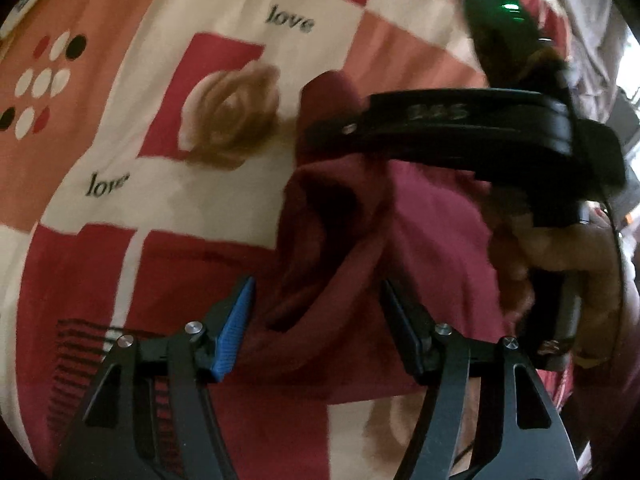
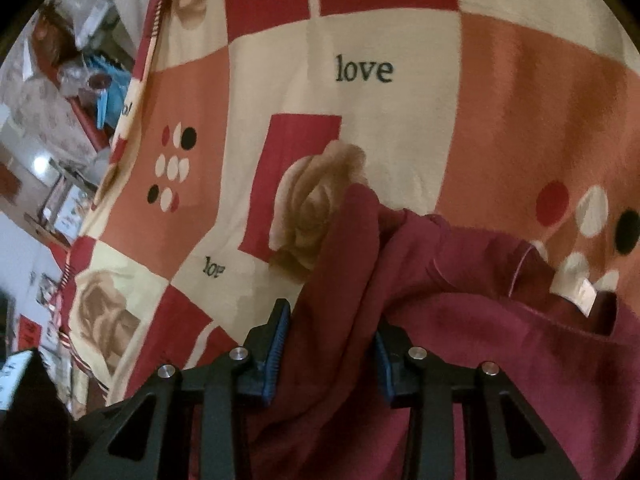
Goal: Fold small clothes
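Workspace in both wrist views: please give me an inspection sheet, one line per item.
Surface: patchwork bedspread with red, peach and cream squares, roses and the word love.
Job's things: maroon garment, bunched, white label showing.
Clutter: nothing seen on the bedspread.
Grippers: left gripper open, fabric between its fingers; right gripper open around a raised fold, grip not confirmed.
Cables: thin dark cable by the right hand.
Surroundings: blurred furniture and household items beyond the bed edge.

Patchwork "love" bedspread (image 2: 400, 128), roses, dots; maroon garment (image 2: 460, 320) lying on it
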`<state>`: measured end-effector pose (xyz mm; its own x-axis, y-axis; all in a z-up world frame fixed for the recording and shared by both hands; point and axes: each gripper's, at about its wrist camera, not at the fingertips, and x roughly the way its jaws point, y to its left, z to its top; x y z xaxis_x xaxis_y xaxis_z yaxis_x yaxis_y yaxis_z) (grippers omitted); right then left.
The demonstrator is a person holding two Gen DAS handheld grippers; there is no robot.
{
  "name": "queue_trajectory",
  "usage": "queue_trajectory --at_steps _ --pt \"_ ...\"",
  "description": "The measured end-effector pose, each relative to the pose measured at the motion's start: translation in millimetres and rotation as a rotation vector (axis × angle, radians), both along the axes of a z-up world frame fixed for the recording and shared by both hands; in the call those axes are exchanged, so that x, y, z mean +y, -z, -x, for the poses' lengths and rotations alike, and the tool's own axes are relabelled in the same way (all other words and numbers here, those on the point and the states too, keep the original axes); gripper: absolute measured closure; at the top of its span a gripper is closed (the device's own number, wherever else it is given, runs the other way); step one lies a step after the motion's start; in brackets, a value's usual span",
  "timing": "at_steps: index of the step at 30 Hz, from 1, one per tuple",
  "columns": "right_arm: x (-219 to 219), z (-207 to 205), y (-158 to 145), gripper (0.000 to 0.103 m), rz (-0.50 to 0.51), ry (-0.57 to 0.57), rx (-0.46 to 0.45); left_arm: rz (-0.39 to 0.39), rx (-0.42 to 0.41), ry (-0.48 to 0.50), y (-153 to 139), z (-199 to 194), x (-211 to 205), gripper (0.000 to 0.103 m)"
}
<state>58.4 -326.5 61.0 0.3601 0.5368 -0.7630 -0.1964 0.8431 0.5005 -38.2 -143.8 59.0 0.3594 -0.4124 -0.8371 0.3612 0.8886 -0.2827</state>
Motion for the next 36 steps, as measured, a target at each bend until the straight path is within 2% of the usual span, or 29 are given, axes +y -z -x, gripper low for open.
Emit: queue_trajectory --at_steps 3,4,5,6,12,14,17,20,24,29,32,34,36 --pt "-3.1 3.1 -0.6 0.067 -0.011 0.001 0.002 0.037 0.009 -0.007 0.9 -0.7 0.3 0.042" --pt "-3.9 4.2 -2.4 0.067 -0.012 0.002 -0.002 0.051 0.007 -0.001 -0.9 -0.2 -1.1 0.048" --pt "-6.0 5.6 -3.9 0.069 -0.016 0.002 -0.005 0.066 0.006 0.011 -3.7 0.9 -3.1 0.063" --pt "-8.8 7.2 -6.0 0.070 -0.022 0.003 -0.009 0.083 0.006 0.021 -7.2 1.9 -5.5 0.070" --pt "-47.9 32.5 -33.3 0.075 -0.060 0.044 -0.075 0.166 -0.044 0.130 -42.0 26.6 -36.3 0.075" --pt "-67.9 45.5 -46.5 0.077 -0.059 0.052 -0.095 0.200 -0.052 0.193 -54.8 40.3 -55.1 0.083" --pt "-101.7 68.3 -62.8 0.077 -0.042 0.065 -0.127 0.174 -0.083 0.276 -66.6 61.6 -92.4 0.083" --pt "-140.3 93.1 -66.0 0.079 -0.033 0.107 -0.138 0.165 -0.056 0.339 -62.1 71.9 -132.3 0.083" --pt "-190.4 121.3 -50.7 0.081 -0.011 0.183 -0.114 0.152 -0.004 0.402 -44.3 88.0 -179.3 0.085" --pt "-239.1 134.0 -9.0 0.081 -0.014 0.319 -0.021 0.137 0.081 0.486 -17.7 106.5 -224.0 0.087" --pt "-246.6 127.0 18.5 0.081 -0.068 0.348 0.050 0.069 0.046 0.511 -26.6 119.7 -220.4 0.087" --pt "-251.7 131.7 13.0 0.079 -0.105 0.379 0.066 0.083 0.033 0.503 -40.0 124.8 -200.0 0.087" --pt "-252.8 142.6 -3.5 0.069 -0.109 0.384 0.037 0.084 -0.014 0.446 -58.0 123.7 -170.3 0.085"
